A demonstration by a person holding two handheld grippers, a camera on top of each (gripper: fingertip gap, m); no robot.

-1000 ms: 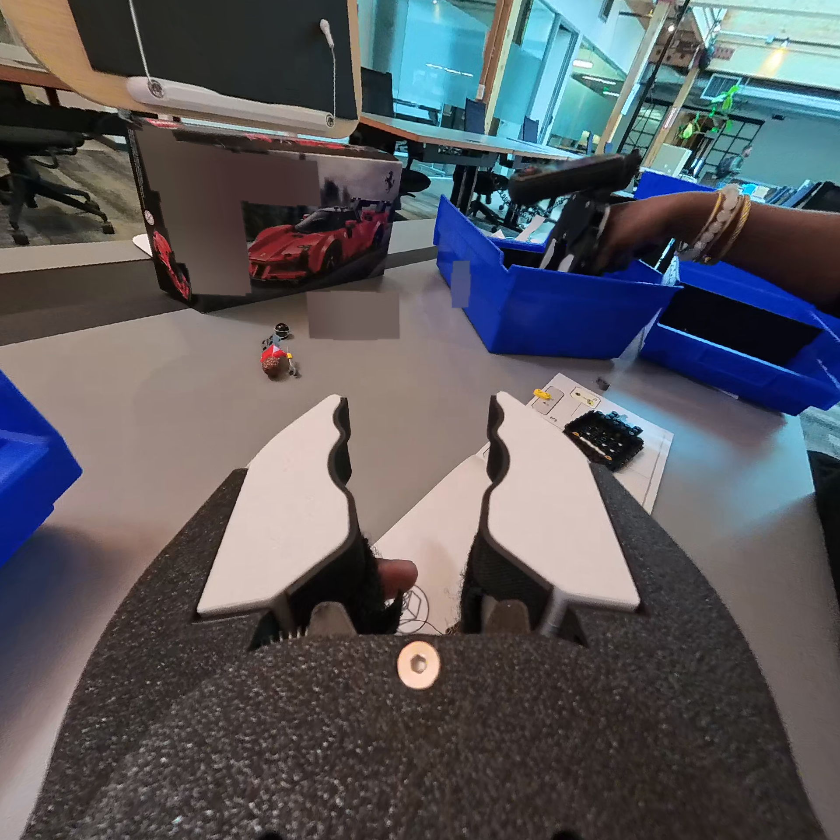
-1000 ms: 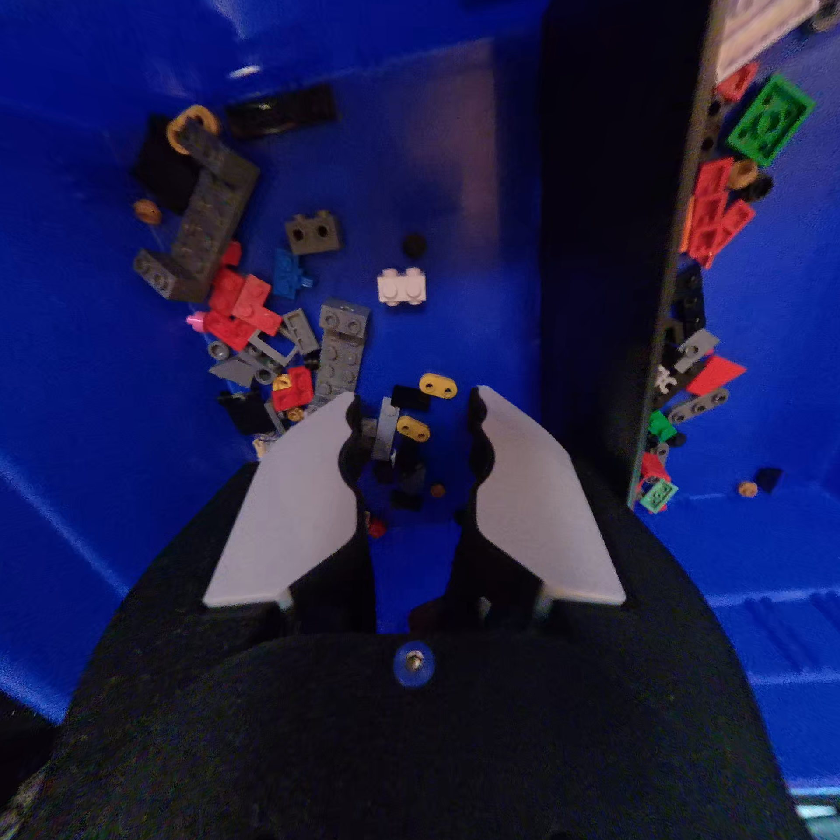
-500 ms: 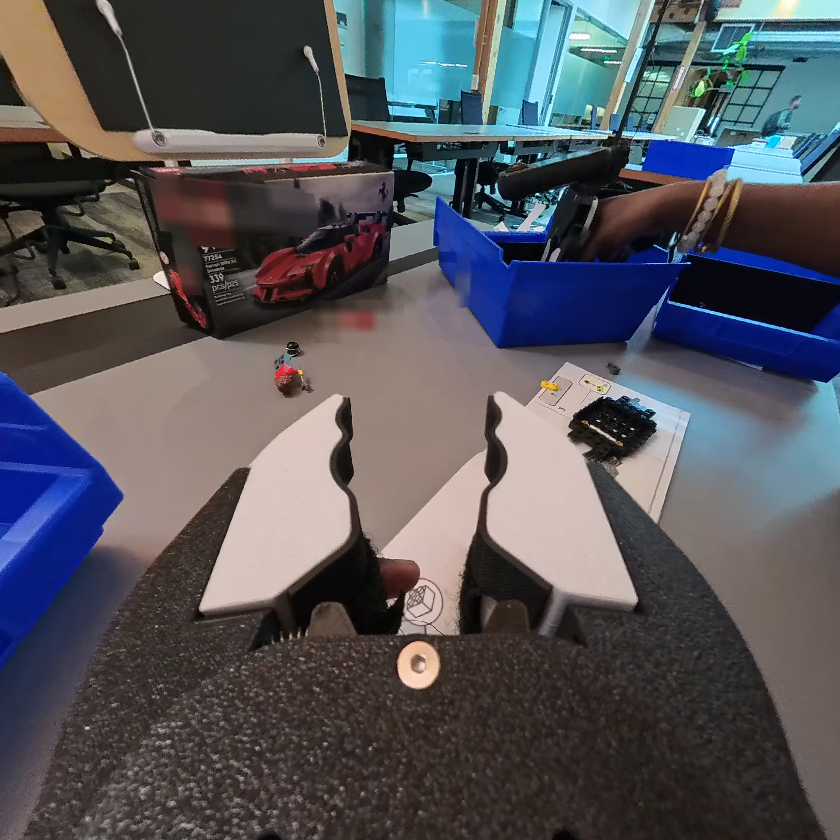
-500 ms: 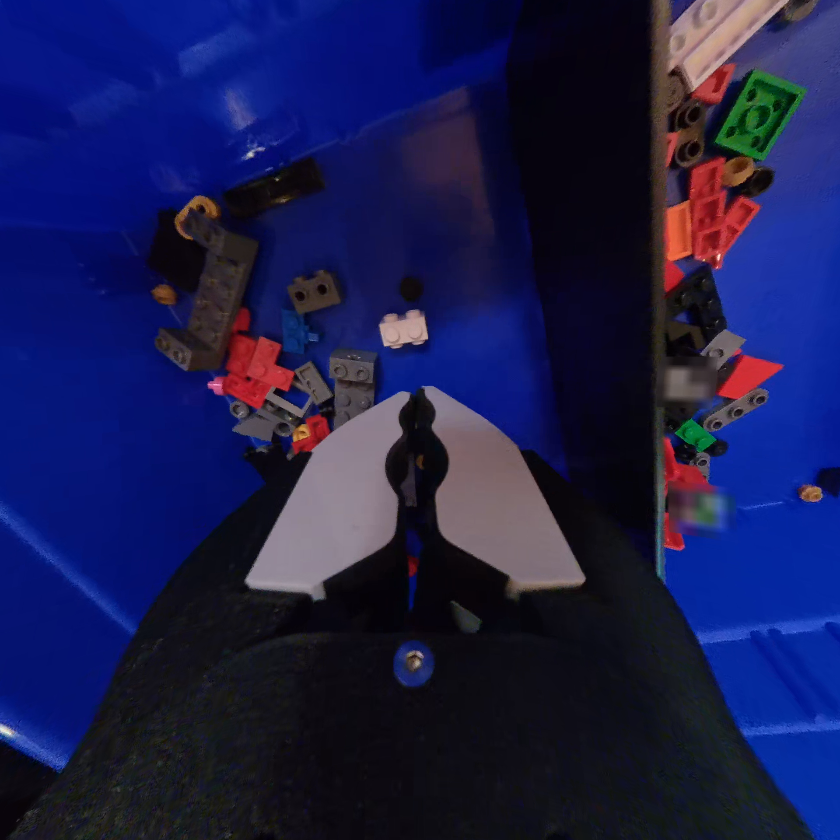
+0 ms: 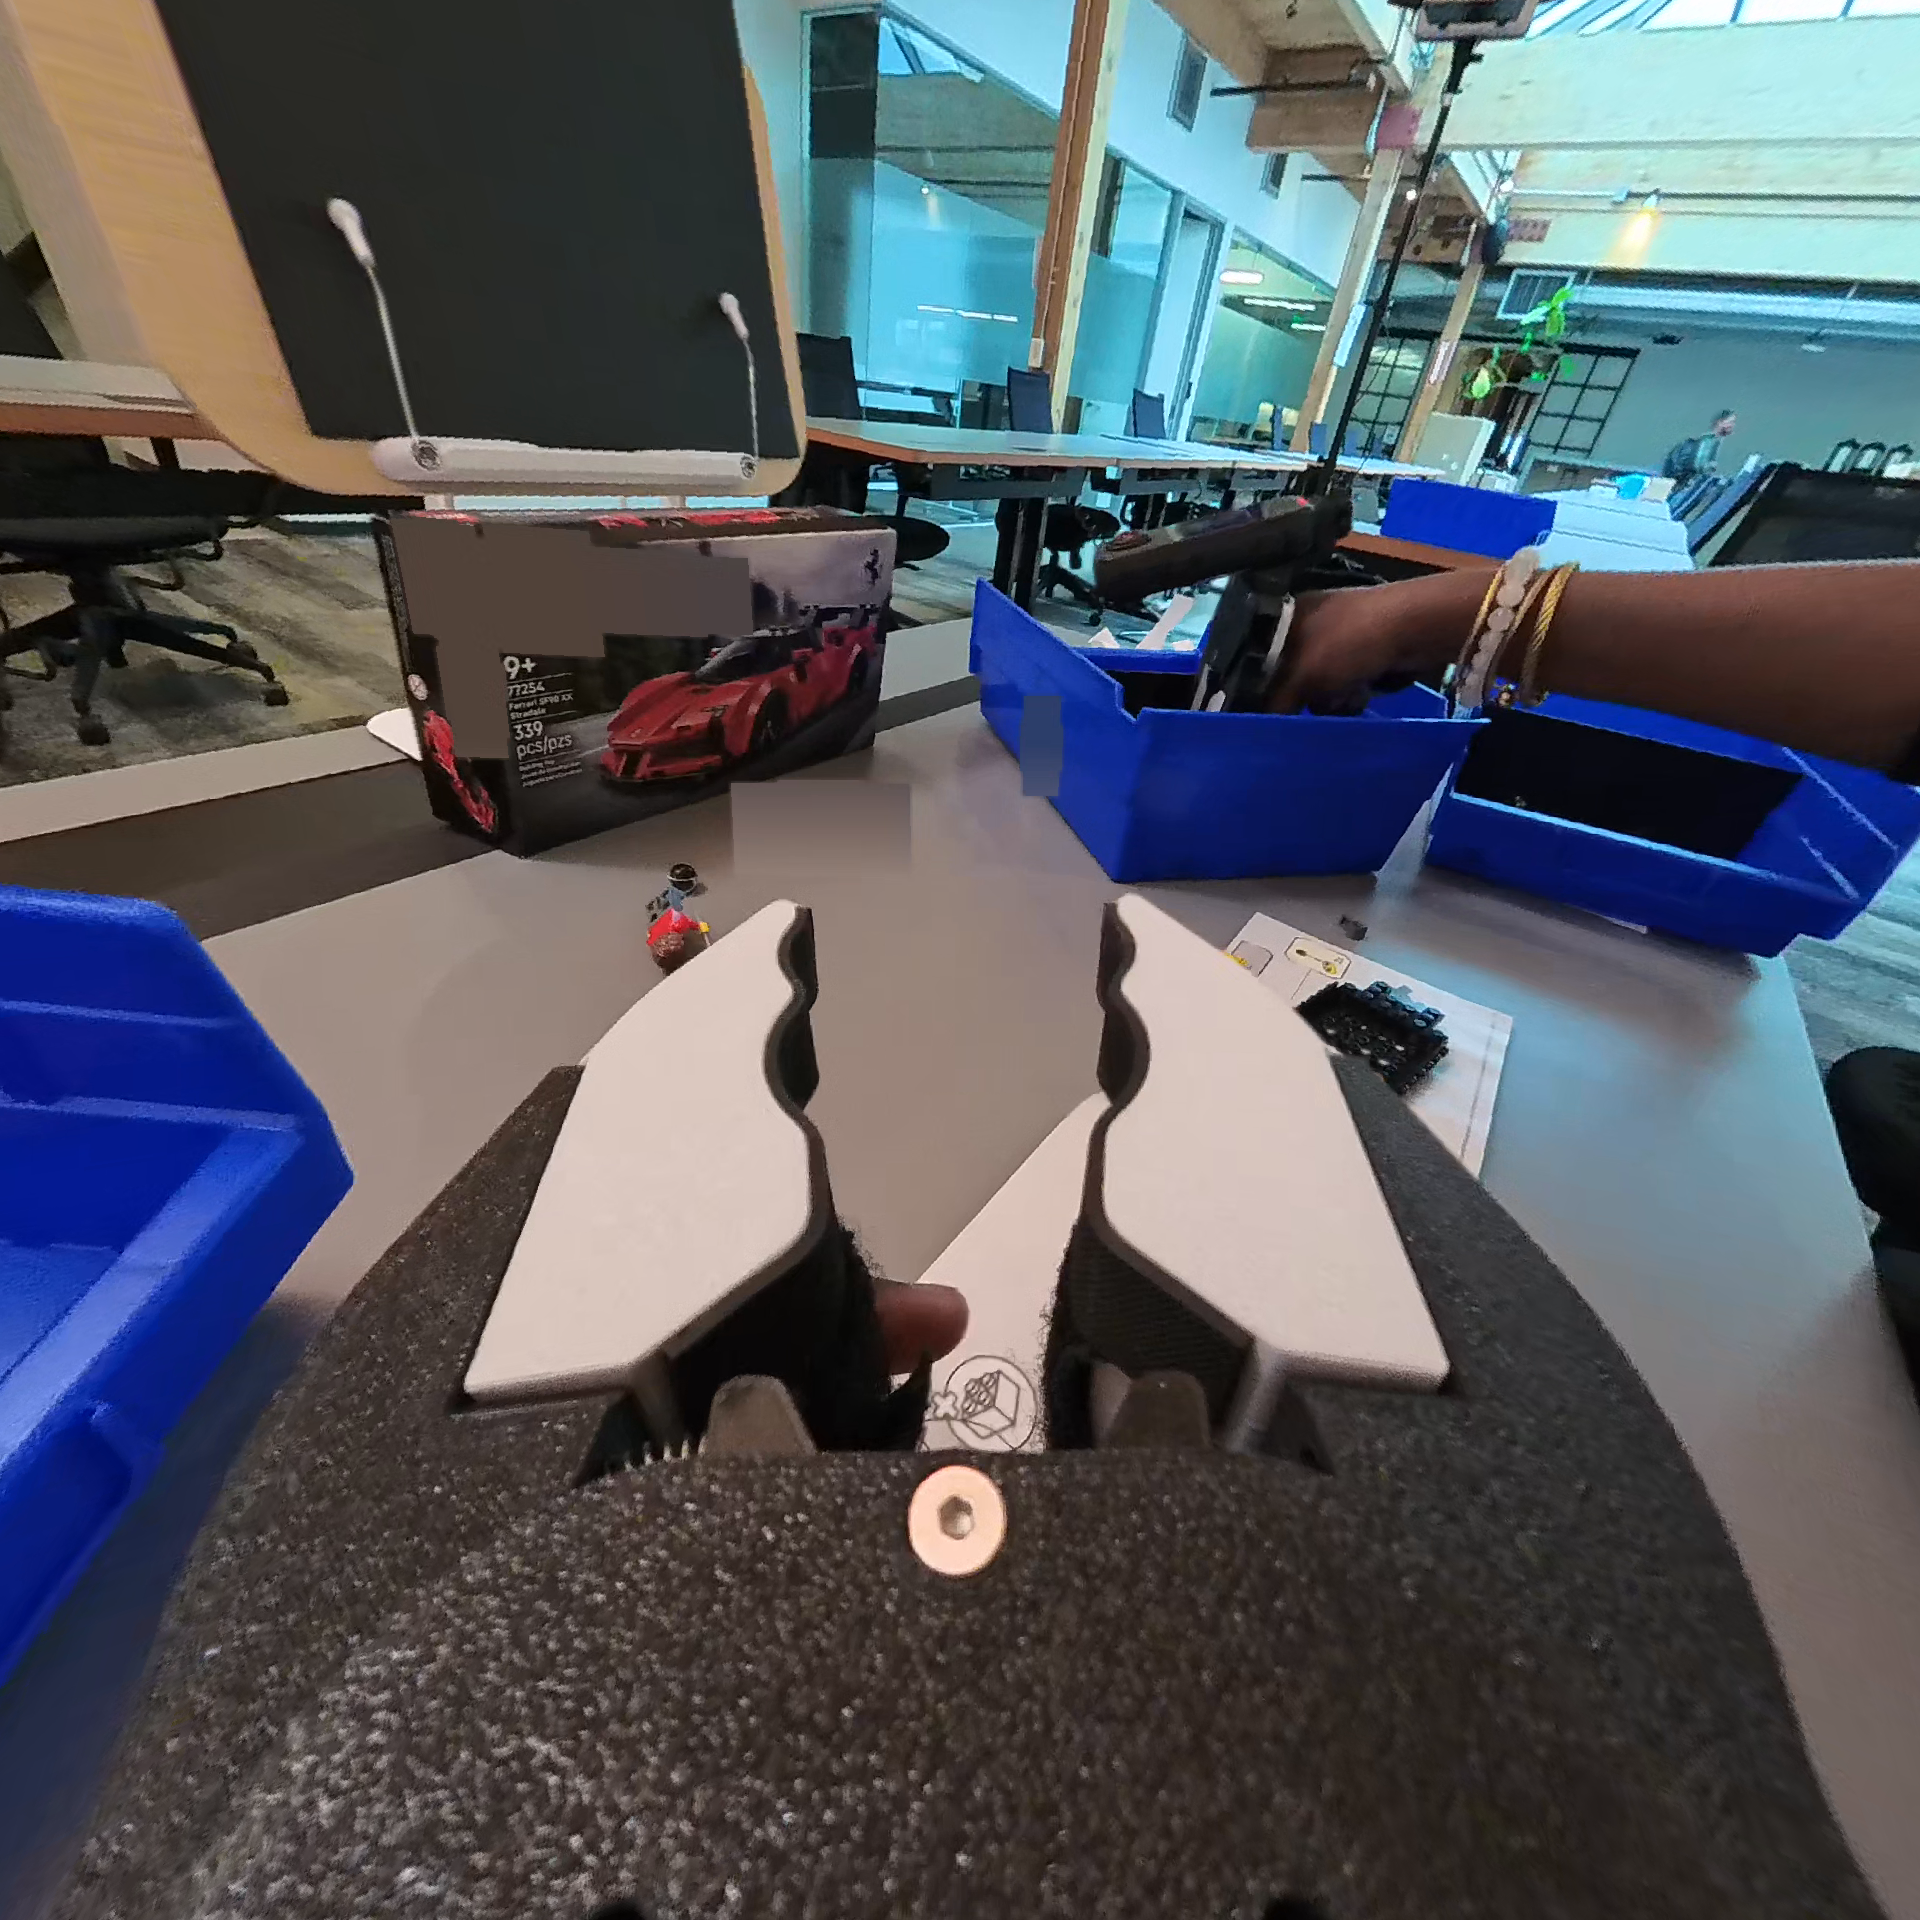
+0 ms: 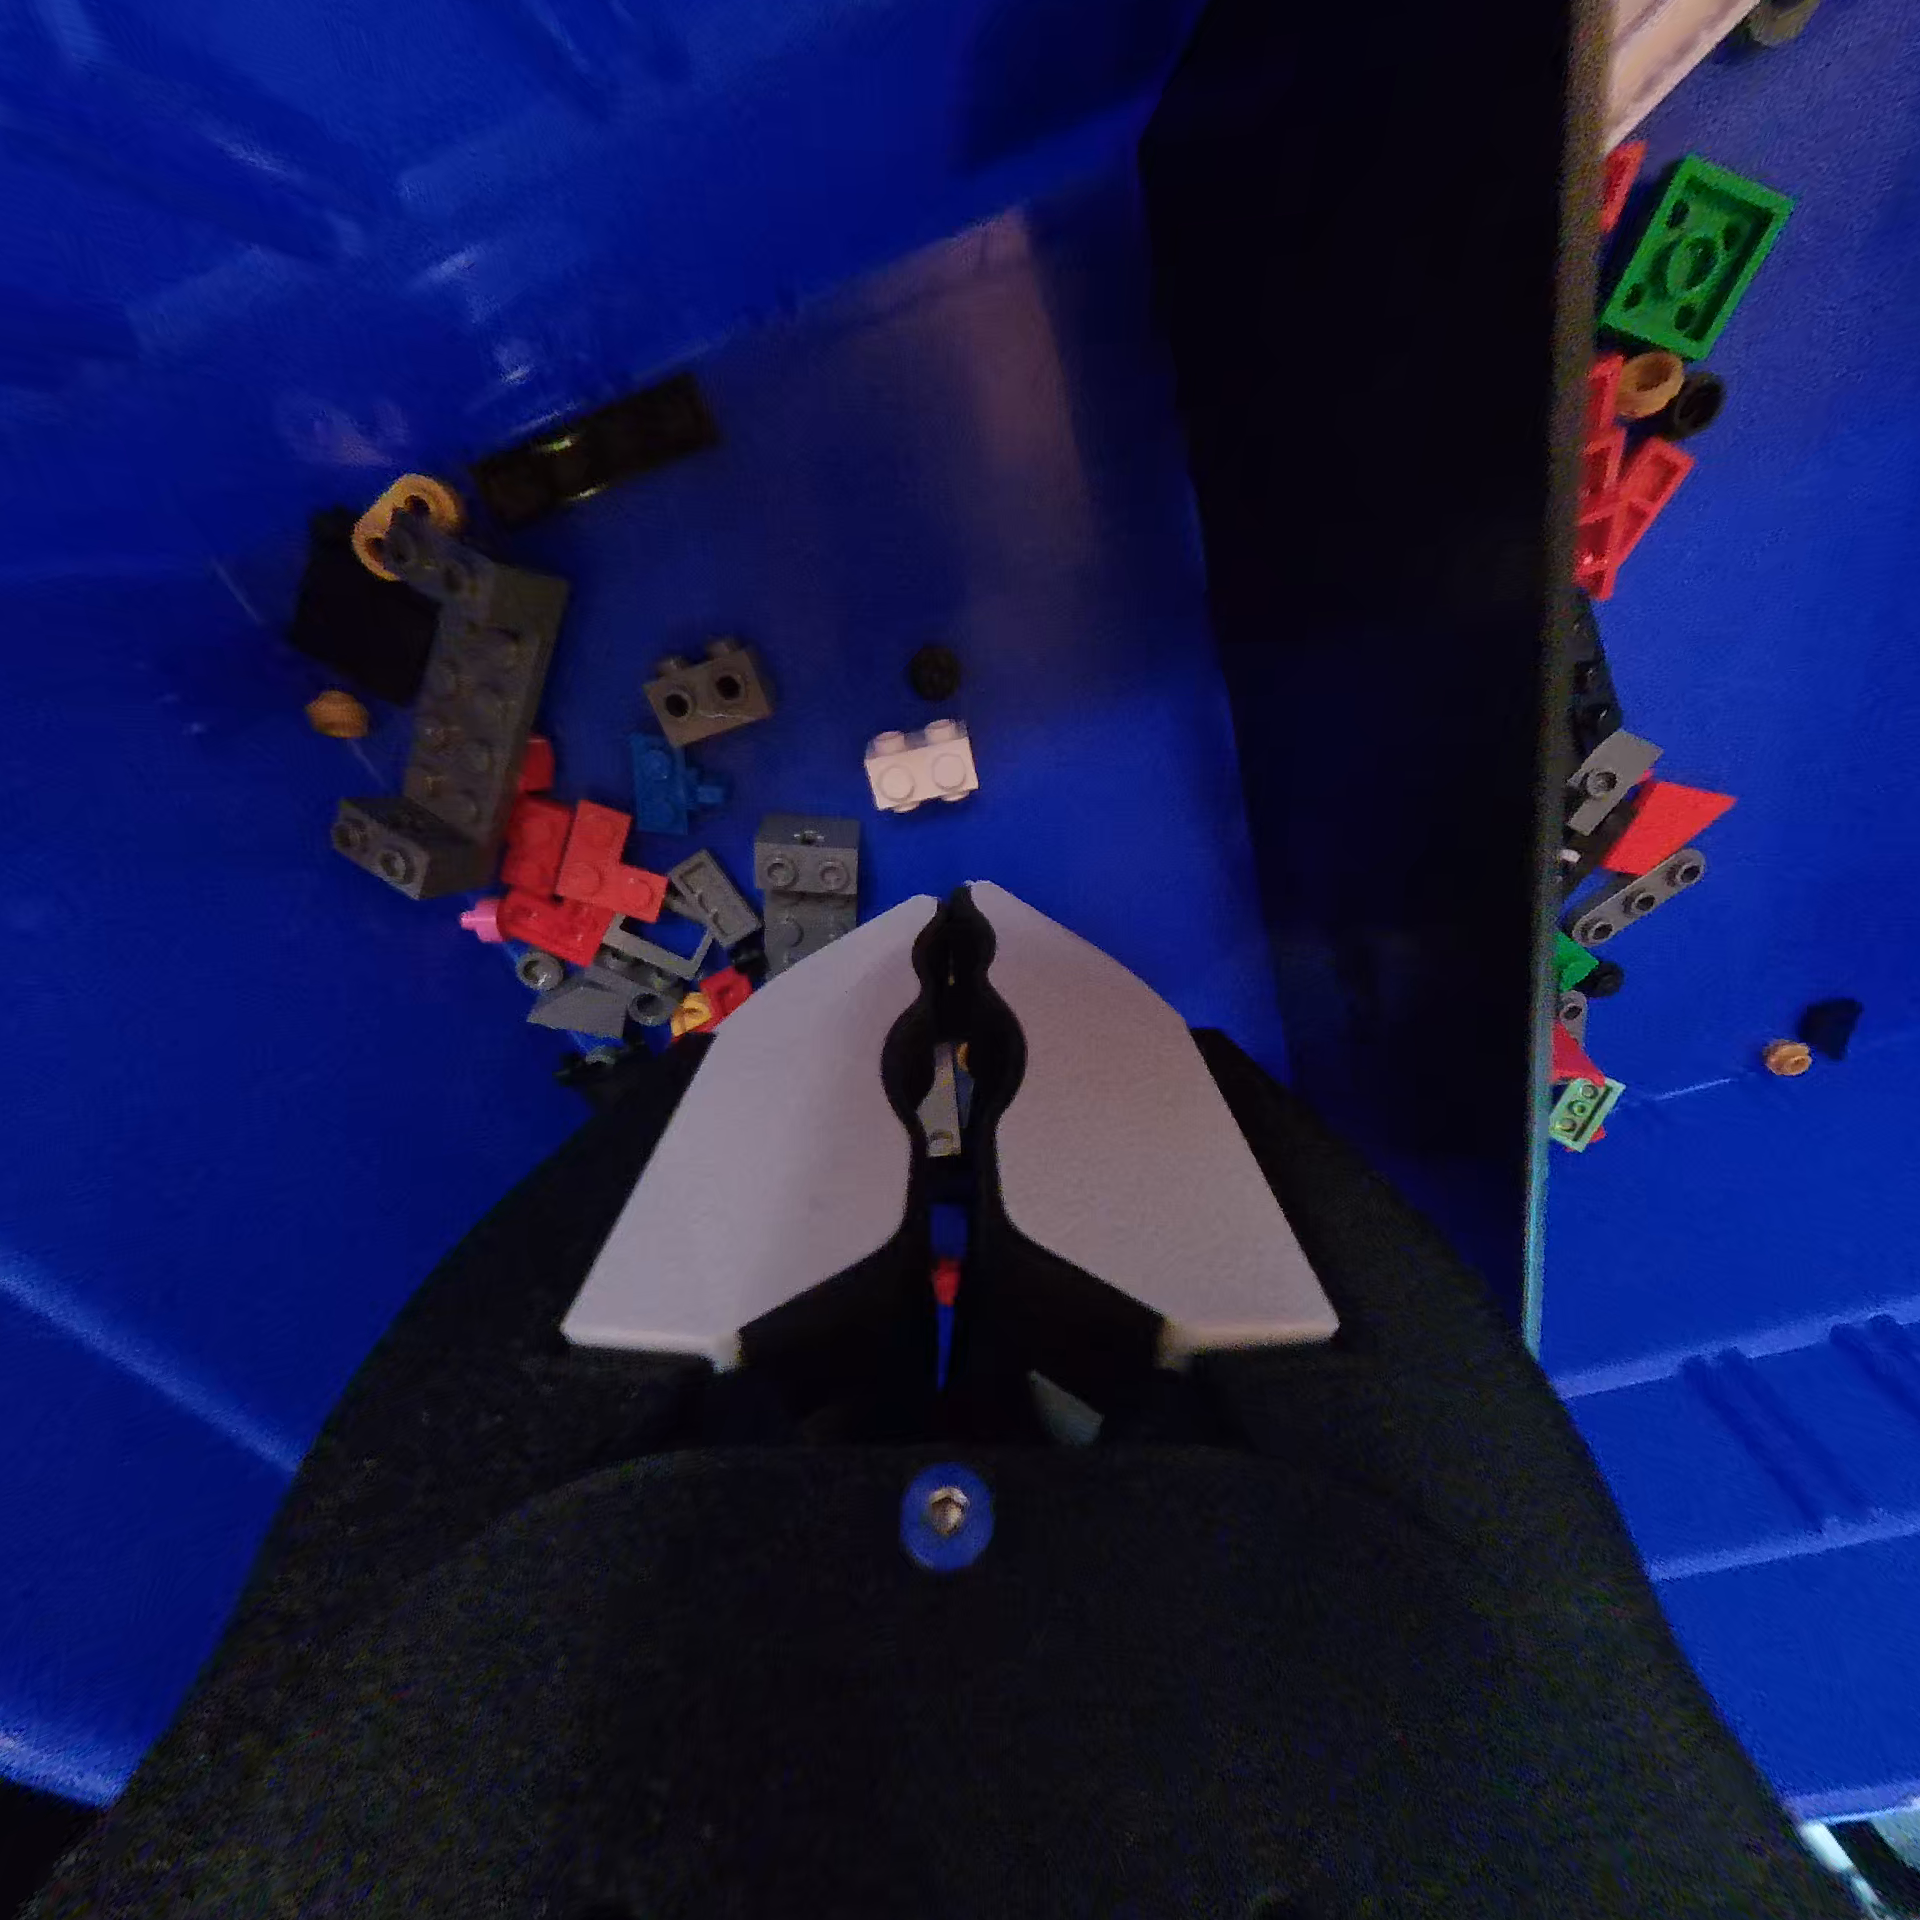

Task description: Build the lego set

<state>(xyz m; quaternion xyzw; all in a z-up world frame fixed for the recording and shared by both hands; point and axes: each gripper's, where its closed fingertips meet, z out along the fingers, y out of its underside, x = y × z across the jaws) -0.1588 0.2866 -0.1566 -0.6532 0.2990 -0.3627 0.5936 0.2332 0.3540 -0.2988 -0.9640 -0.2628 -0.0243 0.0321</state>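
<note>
Left gripper (image 5: 954,940): jaws spread wide, nothing between them, poised above the grey table (image 5: 436,1039). Beyond its left fingertip lies a small red and black figure (image 5: 673,920); farther behind that stands a boxed car set (image 5: 644,665). A white instruction sheet (image 5: 1475,1081) runs under the right finger and carries a black brick assembly (image 5: 1377,1029).

Right gripper (image 6: 961,909): jaws pressed together at the tips, lowered inside a blue bin (image 6: 260,1039). A thin grey piece (image 6: 943,1107) shows through the slot behind the tips; whether it is pinched or lies on the floor below cannot be told. Just beyond the tips lies a white brick (image 6: 921,767); to their left, a heap of grey and red bricks (image 6: 582,883). A dark divider (image 6: 1371,623) hides part of the neighbouring compartment.
</note>
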